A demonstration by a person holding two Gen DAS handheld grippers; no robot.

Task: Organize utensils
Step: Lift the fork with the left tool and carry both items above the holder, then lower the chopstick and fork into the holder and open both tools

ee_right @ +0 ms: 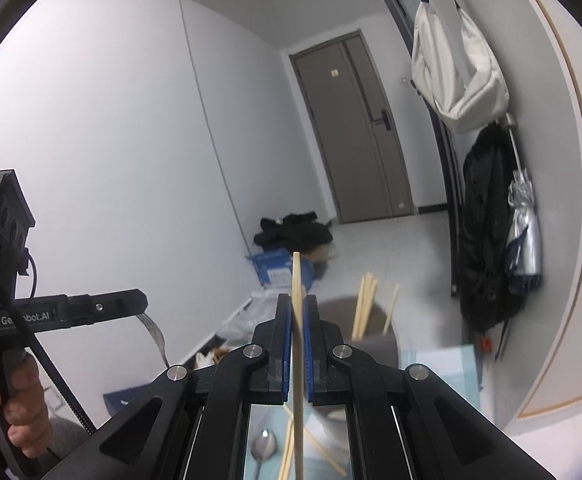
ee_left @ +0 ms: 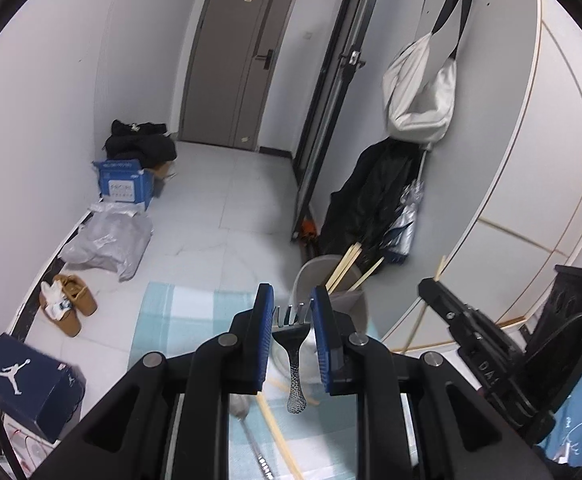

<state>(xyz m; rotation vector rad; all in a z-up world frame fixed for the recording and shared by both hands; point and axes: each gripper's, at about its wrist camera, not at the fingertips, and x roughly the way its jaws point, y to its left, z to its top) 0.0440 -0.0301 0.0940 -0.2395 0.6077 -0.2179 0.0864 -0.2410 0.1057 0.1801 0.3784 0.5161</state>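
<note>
Left wrist view: the left tool (ee_left: 291,312) grips a fork (ee_left: 293,340) by its head between the blue pads, tines forward, handle hanging down toward the camera. Below it, a spoon (ee_left: 239,406) and loose chopsticks (ee_left: 277,436) lie on the blue-checked cloth (ee_left: 179,312) that covers the desk. Just beyond the fingertips stands the cup (ee_left: 331,280), several chopsticks already leaning in it.

Right wrist view: the right tool (ee_right: 298,320) is clenched on a single chopstick (ee_right: 296,280), held upright with its end rising above the pads. A hand (ee_right: 19,400) at the left edge holds the left tool's handle. The cup (ee_right: 375,344) sits ahead and slightly right.

Farther off are boxes, bags and a door across the tiled floor.

Risks, as a judgement: the fork is held only at its head, so the heavy handle may swing or slip out on the way to the cup. The chopstick, pinched along a thin line, could pivot and miss the rim. With both tools near the same cup, they could collide or tip it, spilling the chopsticks inside.
</note>
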